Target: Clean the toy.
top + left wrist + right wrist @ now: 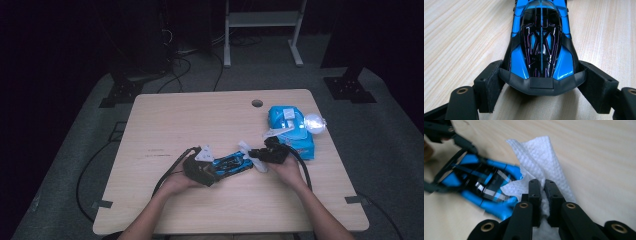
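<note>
A blue and black toy car [232, 162] lies on the wooden table [200, 120] near the front middle. My left gripper [206, 170] is shut on one end of it; in the left gripper view both pads [490, 82] press the sides of the toy car's [541, 50] black bumper. My right gripper [260, 155] is shut on a white wipe [247, 150] at the car's other end. In the right gripper view the wipe [541, 157] sticks out past the closed jaws and touches the car [486, 185].
A blue pack of wipes [292, 127] lies at the table's right side, with a shiny clear object [315, 121] beside it. A round cable hole [257, 103] is near the far edge. Cables trail off the table's front left.
</note>
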